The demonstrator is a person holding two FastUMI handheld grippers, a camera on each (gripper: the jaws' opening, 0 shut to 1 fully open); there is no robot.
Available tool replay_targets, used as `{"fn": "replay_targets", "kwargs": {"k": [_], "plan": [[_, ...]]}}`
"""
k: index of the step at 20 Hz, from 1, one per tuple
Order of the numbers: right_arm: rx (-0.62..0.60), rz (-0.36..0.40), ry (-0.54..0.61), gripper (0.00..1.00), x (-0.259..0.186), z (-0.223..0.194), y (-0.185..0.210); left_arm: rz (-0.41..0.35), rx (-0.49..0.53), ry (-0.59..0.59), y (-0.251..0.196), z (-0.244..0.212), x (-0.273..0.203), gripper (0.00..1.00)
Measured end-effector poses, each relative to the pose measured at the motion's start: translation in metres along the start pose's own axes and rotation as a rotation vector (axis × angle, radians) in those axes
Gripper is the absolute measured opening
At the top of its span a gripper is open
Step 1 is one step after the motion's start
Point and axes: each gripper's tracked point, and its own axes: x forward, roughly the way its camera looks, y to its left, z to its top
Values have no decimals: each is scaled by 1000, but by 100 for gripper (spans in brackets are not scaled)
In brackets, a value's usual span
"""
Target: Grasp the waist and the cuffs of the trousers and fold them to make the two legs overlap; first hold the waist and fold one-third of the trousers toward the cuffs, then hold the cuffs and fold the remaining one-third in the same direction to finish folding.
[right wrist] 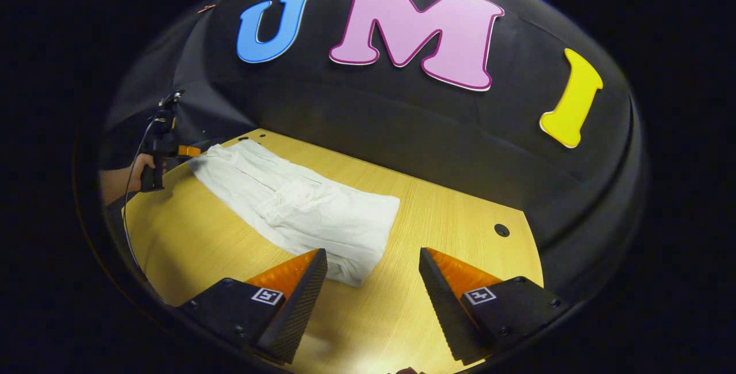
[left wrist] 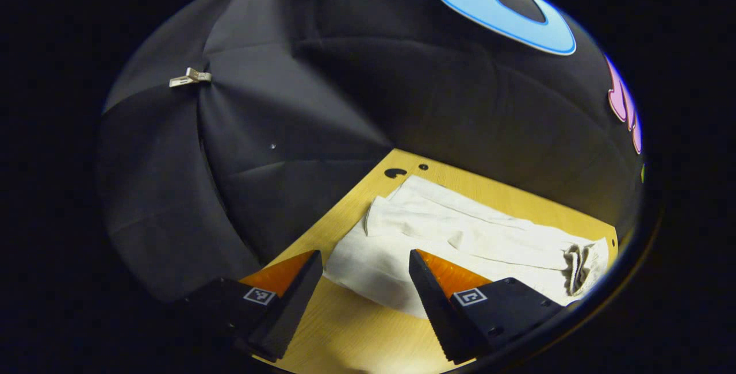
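Note:
White trousers (left wrist: 460,236) lie flat as one long strip on the wooden table (left wrist: 356,328). My left gripper (left wrist: 364,254) is open and hovers just in front of the strip's near end, with cloth showing between its fingers but not gripped. The strip's far end (left wrist: 581,264) is bunched. In the right gripper view the trousers (right wrist: 299,207) run from the far left toward me. My right gripper (right wrist: 372,251) is open, and the strip's near corner sits between its fingertips. A hand holds the left gripper (right wrist: 195,151) at the strip's far end.
The table (right wrist: 460,213) has a round hole (right wrist: 501,229) at the right and a cut-out (left wrist: 394,172) near its back edge. Black cloth walls close in right behind the table. A metal clip (left wrist: 190,77) hangs on the cloth. A cable (right wrist: 129,213) trails from the left gripper.

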Motion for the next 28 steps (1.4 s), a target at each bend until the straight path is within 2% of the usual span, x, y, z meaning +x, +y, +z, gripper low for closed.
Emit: {"fn": "replay_targets", "kwargs": {"k": [3, 6, 13, 17, 19, 20, 22, 24, 25, 28], "plan": [[15, 35, 19, 98, -16, -6, 13, 56, 59, 42, 13, -8, 20, 96], [19, 60, 35, 98, -18, -11, 23, 47, 69, 97, 13, -23, 31, 96], [107, 2, 79, 98, -13, -29, 11, 34, 106, 135, 10, -26, 38, 99], [144, -34, 117, 97, -16, -49, 7, 12, 132, 166, 3, -30, 35, 92], [152, -35, 127, 98, -19, -54, 9, -9, 143, 175, -4, -32, 34, 77], [155, -40, 126, 98, -21, -55, 8, -24, 147, 177, -9, -33, 33, 65], [165, -52, 117, 98, -23, -55, 5, -25, 168, 177, -18, -35, 33, 34], [176, -64, 108, 98, -27, -55, 3, -3, 198, 184, -23, -37, 31, 21], [180, -71, 101, 98, -30, -55, 2, 9, 213, 186, -24, -36, 30, 11], [203, -100, 85, 98, -34, -56, -7, -2, 192, 205, -30, -37, 27, 7]]}}
